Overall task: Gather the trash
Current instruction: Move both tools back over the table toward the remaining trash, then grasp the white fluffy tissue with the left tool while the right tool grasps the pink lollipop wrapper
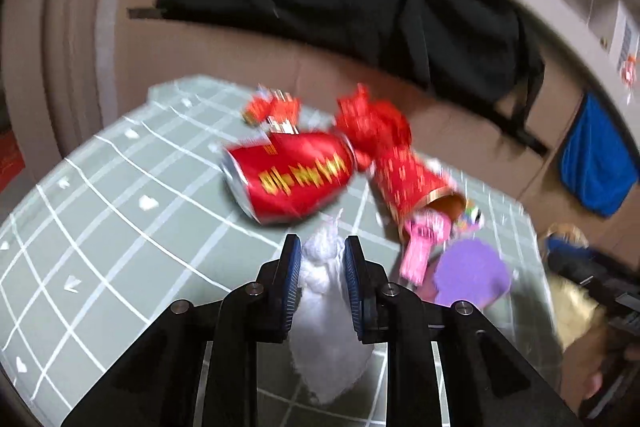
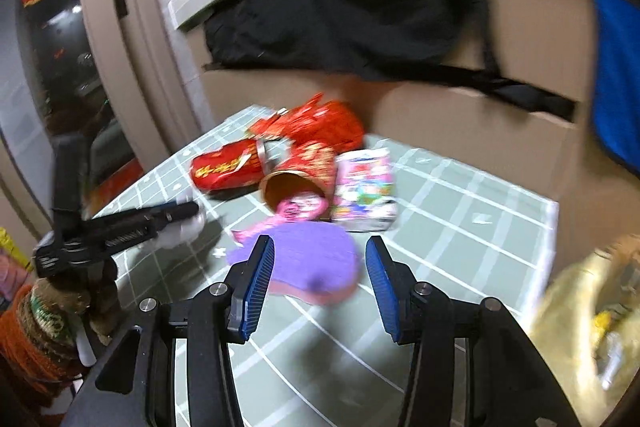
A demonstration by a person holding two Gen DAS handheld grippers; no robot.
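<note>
Left gripper (image 1: pixel 322 259): we see its pads pinching a white crumpled tissue (image 1: pixel 326 311); red can (image 1: pixel 290 179) just ahead on the green gridded mat (image 1: pixel 100 227). Right gripper (image 2: pixel 320 267): we see it spread, empty, a purple sponge (image 2: pixel 316 263) between its fingers, untouched.

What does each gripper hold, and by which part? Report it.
The left gripper pinches the crumpled white tissue near its top end. The right gripper holds nothing, open over the purple piece.

One red can (image 1: pixel 294 179), one white tissue wad (image 1: pixel 320 259), one purple sponge (image 2: pixel 308 255), one carton (image 2: pixel 366 187) (colourful print), two red wrappers (image 1: pixel 272 109).
</note>
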